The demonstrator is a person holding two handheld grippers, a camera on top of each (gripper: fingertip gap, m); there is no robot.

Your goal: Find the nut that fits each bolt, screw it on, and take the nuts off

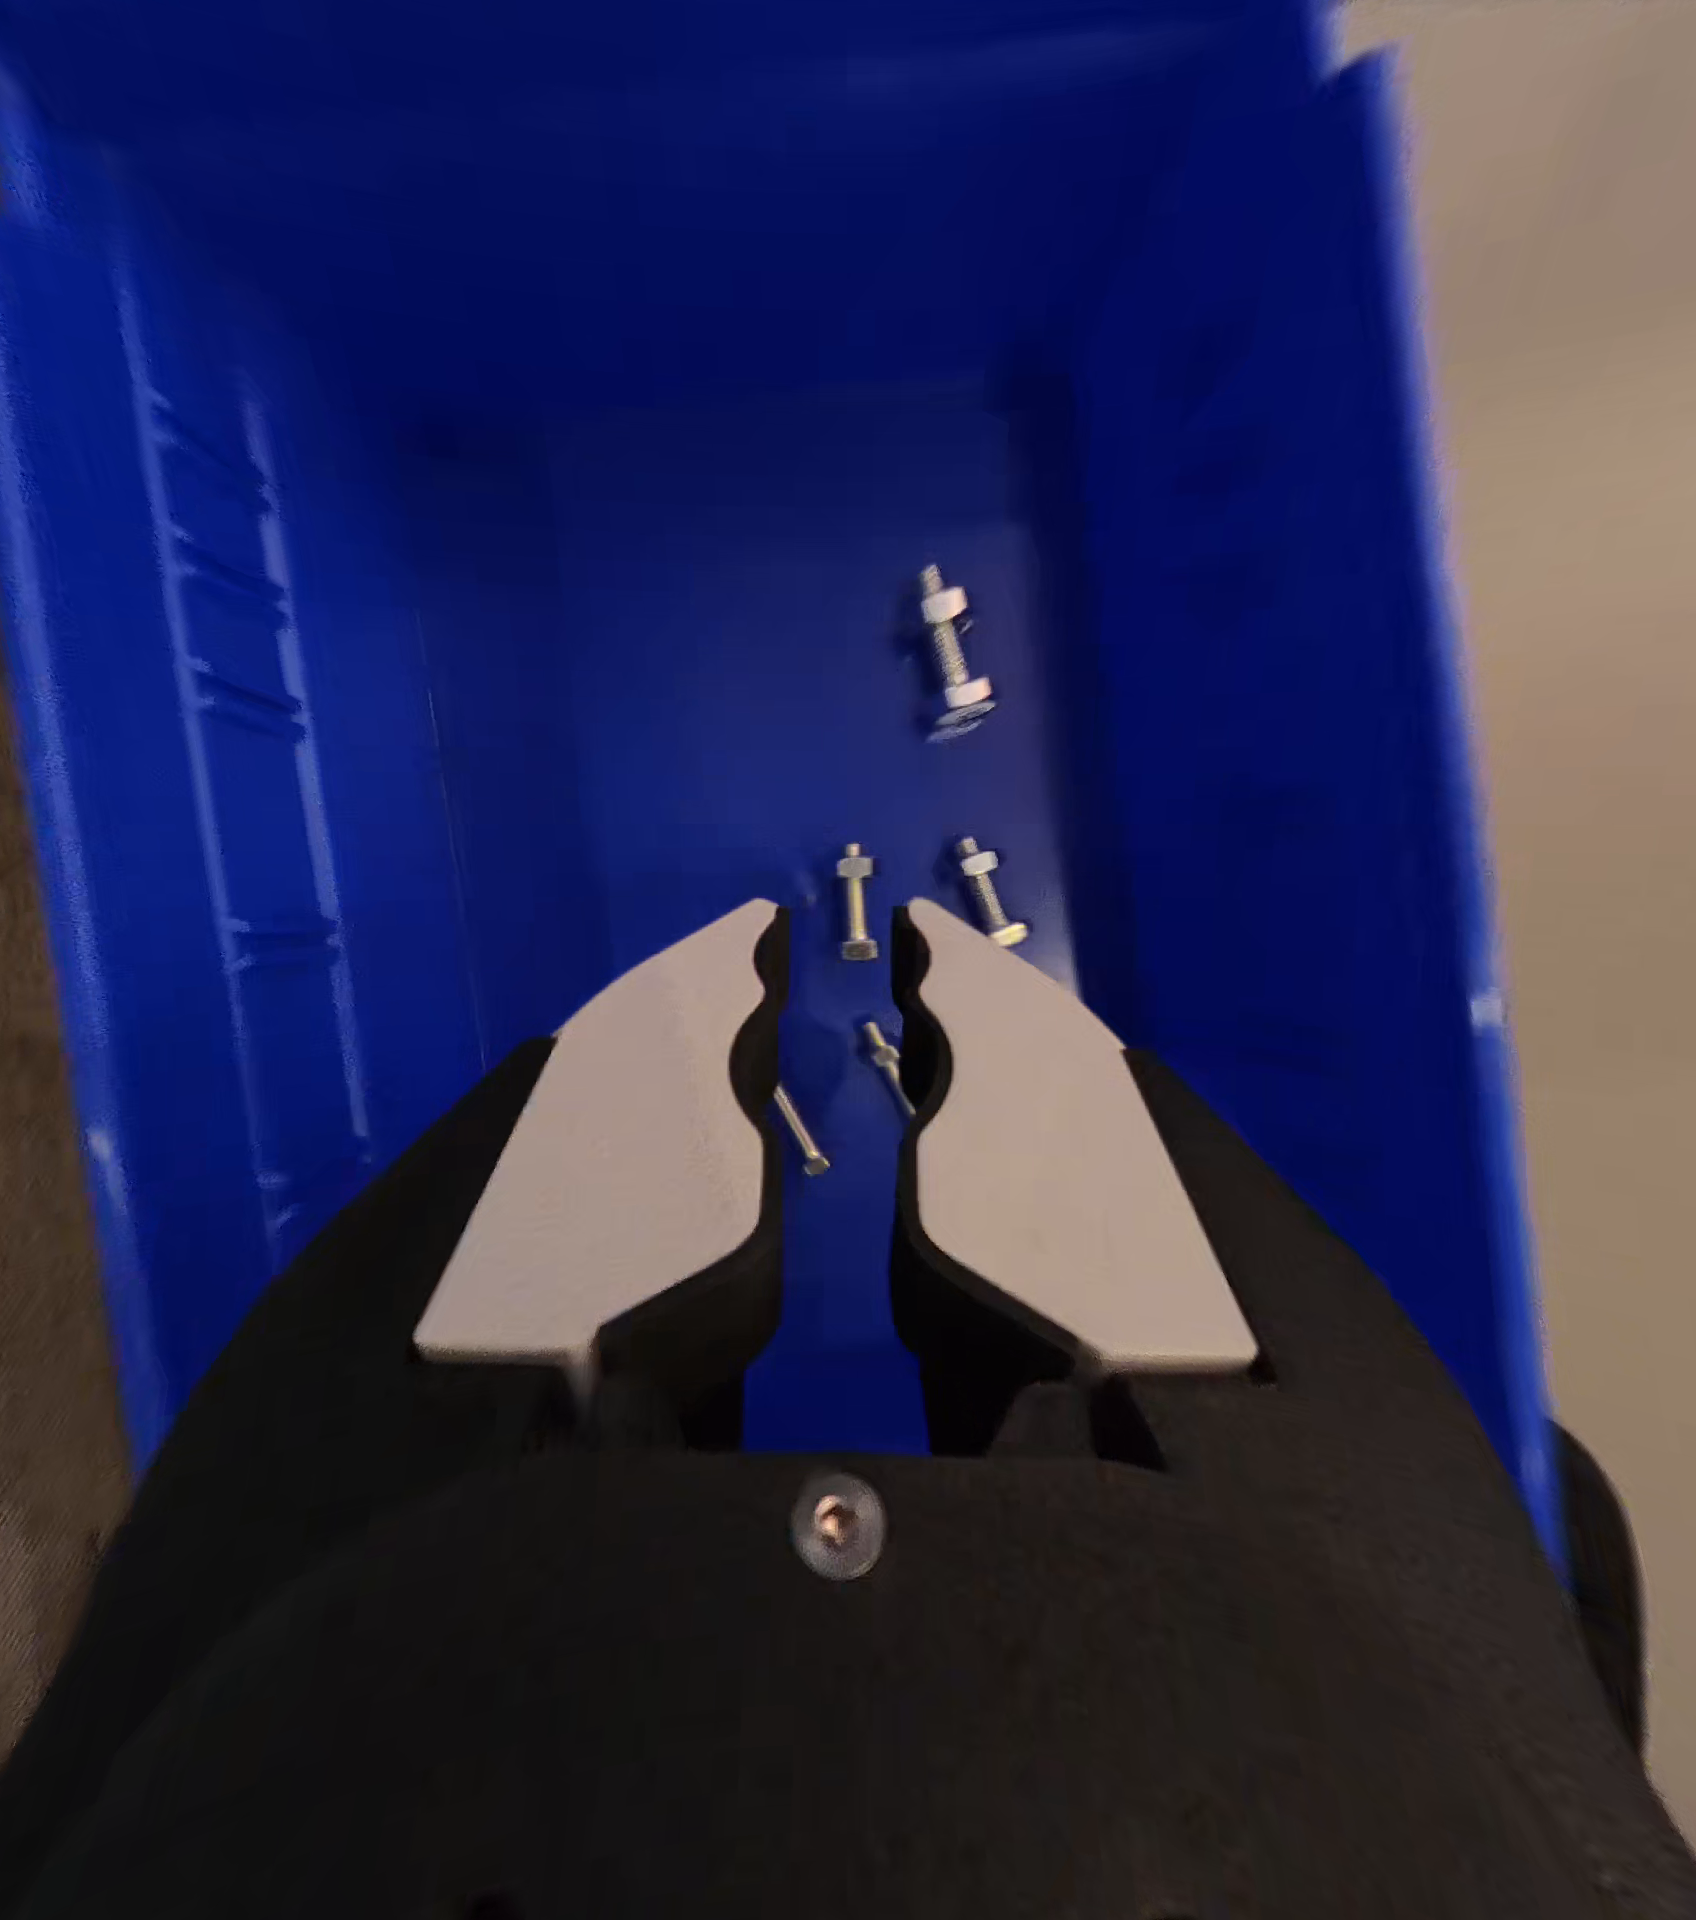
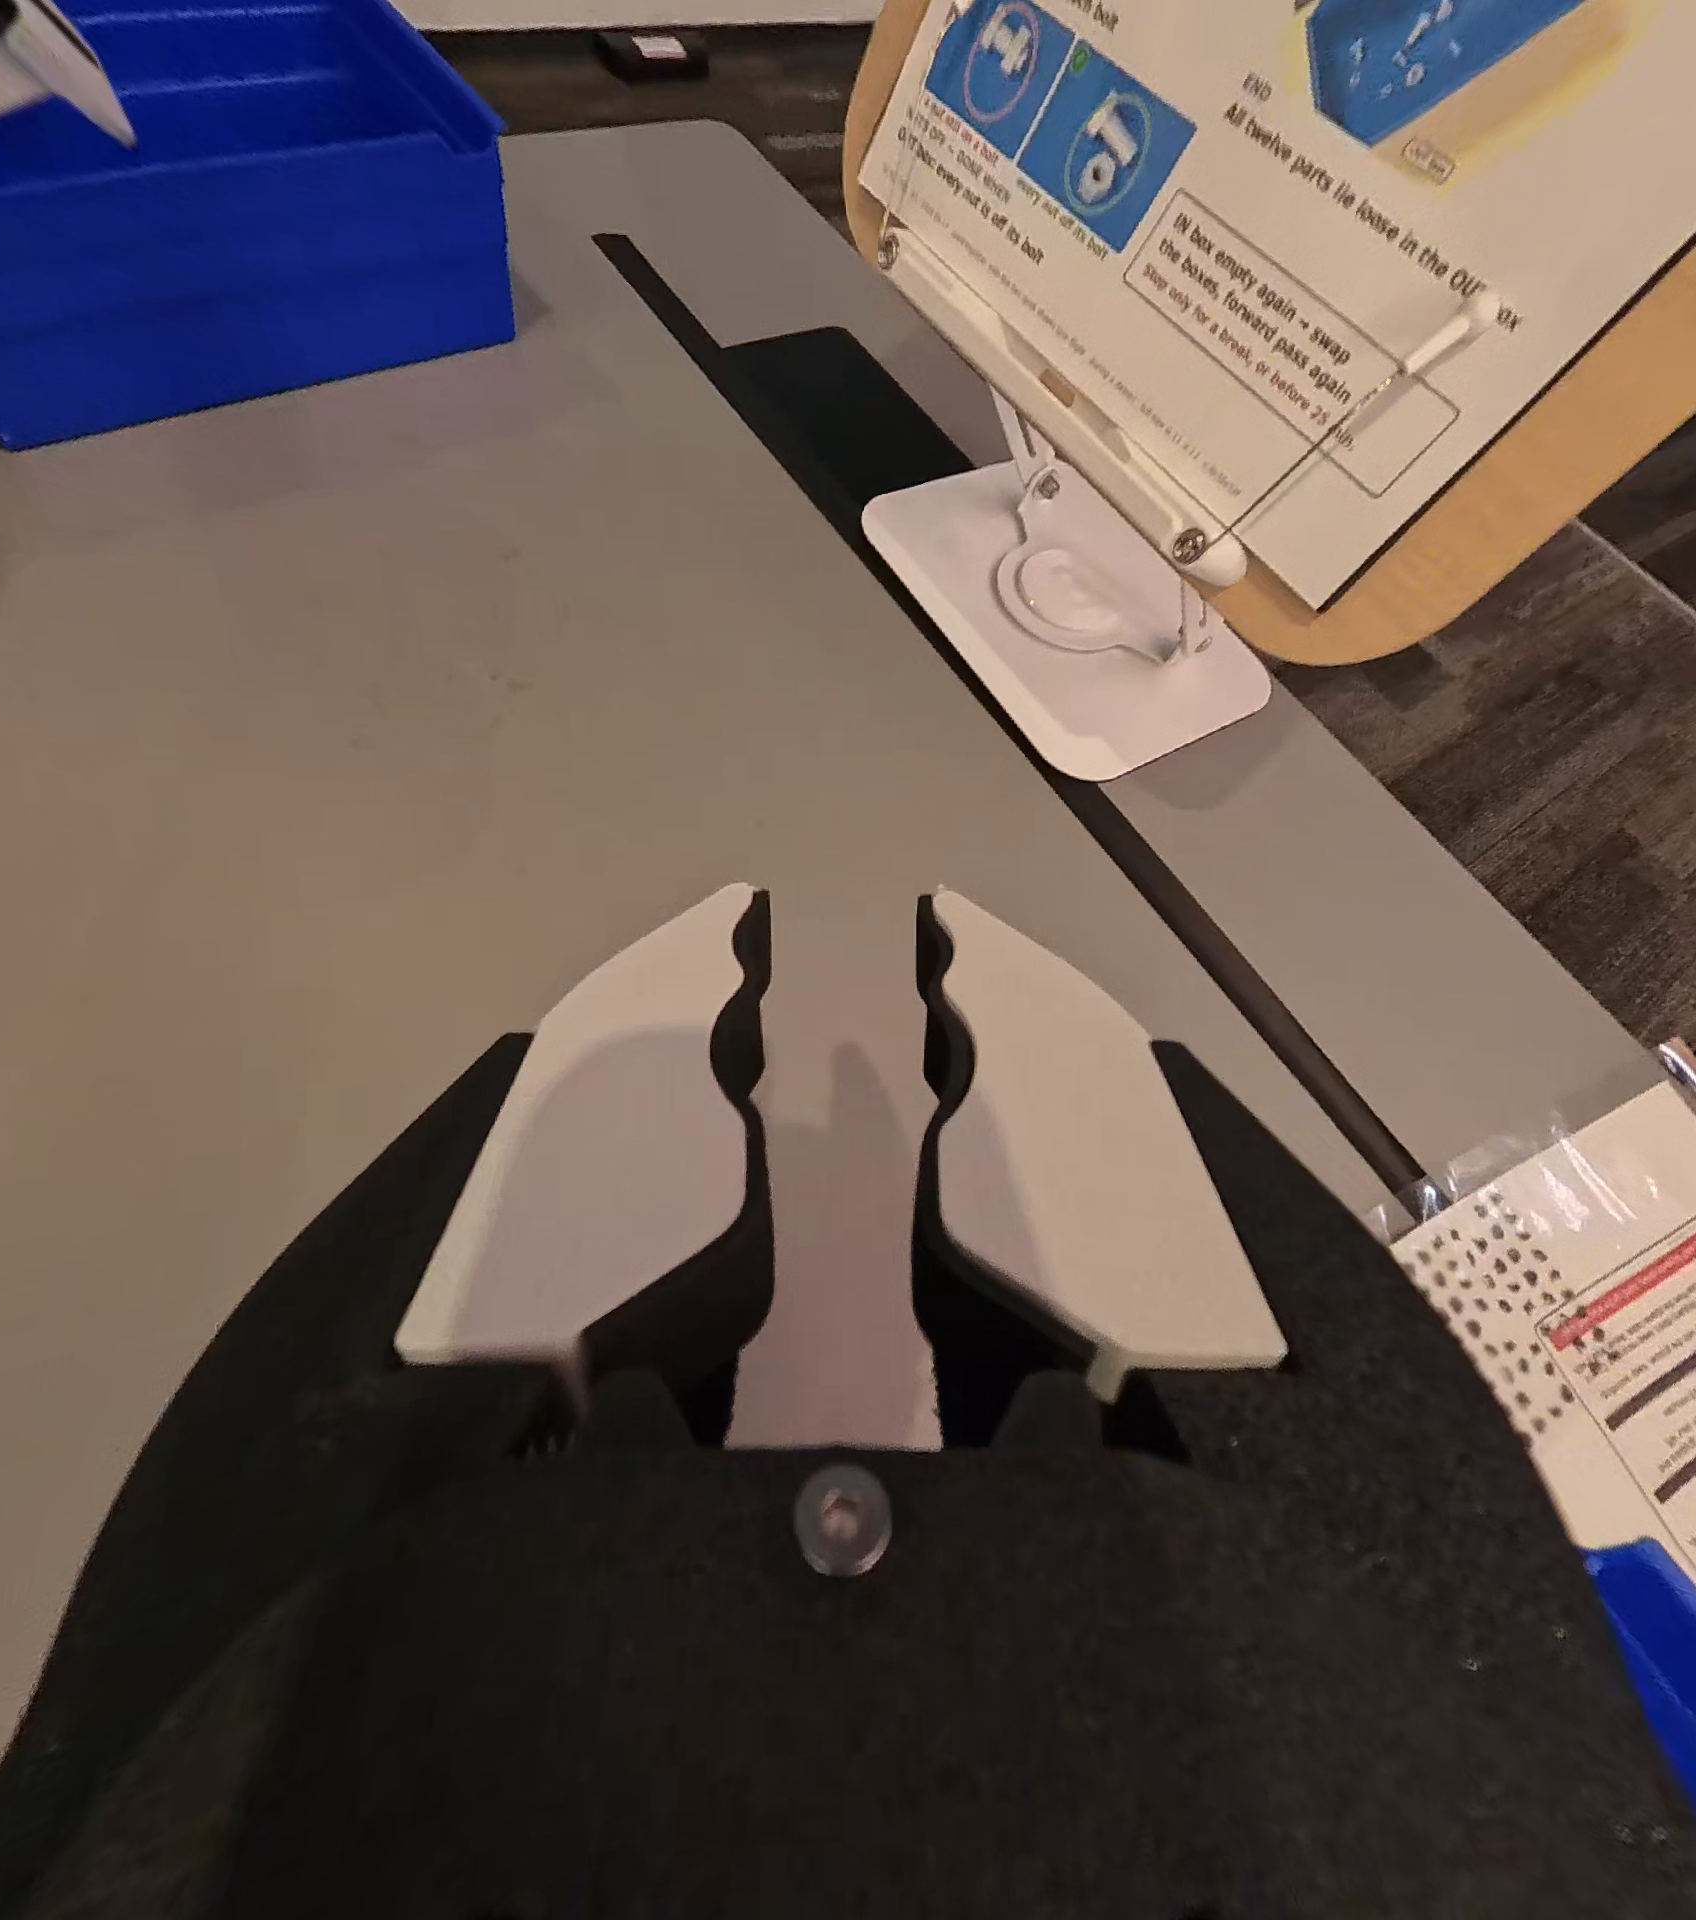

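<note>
Blue plastic bin (image 1: 615,520) held silver steel bolts with nuts (image 1: 953,655), clustered toward its 3 o'clock wall. Left gripper (image 1: 842,909) hung parted above them, likely choosing. Right gripper (image 2: 842,899) idled parted over grey table (image 2: 304,727), empty.

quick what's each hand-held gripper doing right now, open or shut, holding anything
Left hand-held gripper: open, holding nothing, over the bolts in the blue bin.
Right hand-held gripper: open, holding nothing, above the grey table.

Blue bin (image 1: 615,312) walls smeared by motion blur | two small bolts (image 1: 802,1138) partly hidden behind left gripper (image 1: 839,909) fingers | instruction board (image 2: 1343,260) cut off at top edge | printed bag (image 2: 1654,1351) cropped at right edge
</note>
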